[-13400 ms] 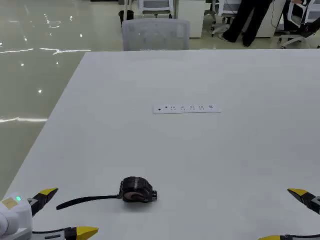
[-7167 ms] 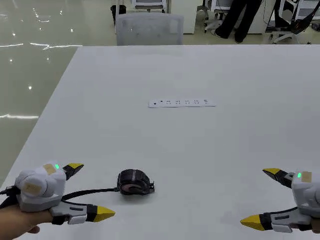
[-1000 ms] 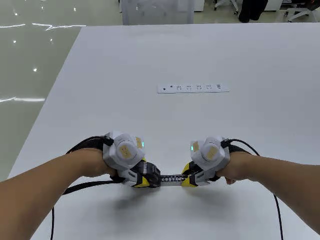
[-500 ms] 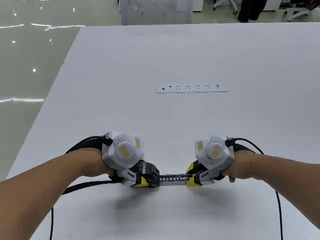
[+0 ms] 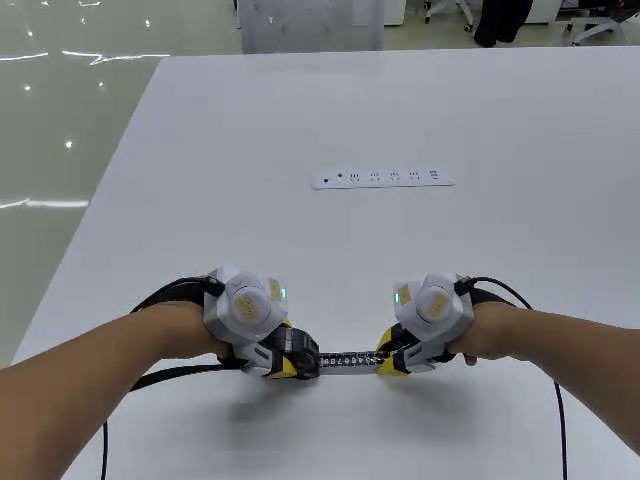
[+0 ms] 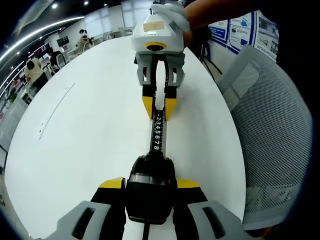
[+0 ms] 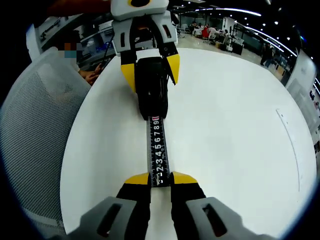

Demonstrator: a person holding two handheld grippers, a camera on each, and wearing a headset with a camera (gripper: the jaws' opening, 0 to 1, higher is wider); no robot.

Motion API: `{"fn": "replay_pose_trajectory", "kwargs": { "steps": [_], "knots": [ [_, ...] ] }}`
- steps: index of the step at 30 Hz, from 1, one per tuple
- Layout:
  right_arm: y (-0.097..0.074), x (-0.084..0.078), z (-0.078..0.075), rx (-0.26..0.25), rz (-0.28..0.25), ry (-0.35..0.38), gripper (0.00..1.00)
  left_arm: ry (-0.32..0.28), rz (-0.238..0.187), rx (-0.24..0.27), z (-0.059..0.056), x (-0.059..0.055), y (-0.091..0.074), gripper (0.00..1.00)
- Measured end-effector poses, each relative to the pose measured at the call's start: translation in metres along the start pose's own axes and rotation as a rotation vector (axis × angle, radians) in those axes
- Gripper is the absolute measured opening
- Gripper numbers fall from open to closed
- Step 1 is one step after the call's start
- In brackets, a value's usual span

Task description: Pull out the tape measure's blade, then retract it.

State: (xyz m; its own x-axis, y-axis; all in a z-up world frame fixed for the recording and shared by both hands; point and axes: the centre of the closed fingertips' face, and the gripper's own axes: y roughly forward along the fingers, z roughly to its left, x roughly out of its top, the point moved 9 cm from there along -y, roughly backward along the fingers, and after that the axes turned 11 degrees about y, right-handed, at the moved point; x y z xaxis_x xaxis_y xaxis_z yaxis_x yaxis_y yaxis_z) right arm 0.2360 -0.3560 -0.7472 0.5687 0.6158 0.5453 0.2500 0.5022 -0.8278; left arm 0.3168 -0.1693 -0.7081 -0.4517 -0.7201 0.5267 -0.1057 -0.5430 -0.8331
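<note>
The black tape measure case (image 5: 296, 353) rests on the white table near its front edge, with my left gripper (image 5: 281, 361) shut on its sides; the left gripper view shows the case (image 6: 150, 186) between that gripper's yellow tips (image 6: 150, 184). A short length of black blade (image 5: 347, 358) with white numbers runs from the case to the right. My right gripper (image 5: 387, 362) is shut on the blade's end. From the right gripper view the blade (image 7: 157, 152) leads from my yellow tips (image 7: 160, 179) up to the case (image 7: 151, 90).
A white power strip (image 5: 382, 179) lies flat in the middle of the table (image 5: 400, 110). Black cables trail from both grippers over the front edge. A mesh office chair (image 6: 272, 125) stands close behind the grippers, and another chair (image 5: 310, 24) stands at the far end.
The right gripper has slid a little to the right with the blade's end, so slightly more blade shows. Much earlier both grippers were open and apart from the case.
</note>
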Motion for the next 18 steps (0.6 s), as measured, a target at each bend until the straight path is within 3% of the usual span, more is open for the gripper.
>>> {"fn": "replay_pose_trajectory", "kwargs": {
  "steps": [18],
  "knots": [
    [-0.0073,-0.0088,-0.0018,0.004,0.007,-0.001,0.13,-0.008,0.001,-0.012,-0.0004,0.0006,-0.0003,0.33]
  ]
}}
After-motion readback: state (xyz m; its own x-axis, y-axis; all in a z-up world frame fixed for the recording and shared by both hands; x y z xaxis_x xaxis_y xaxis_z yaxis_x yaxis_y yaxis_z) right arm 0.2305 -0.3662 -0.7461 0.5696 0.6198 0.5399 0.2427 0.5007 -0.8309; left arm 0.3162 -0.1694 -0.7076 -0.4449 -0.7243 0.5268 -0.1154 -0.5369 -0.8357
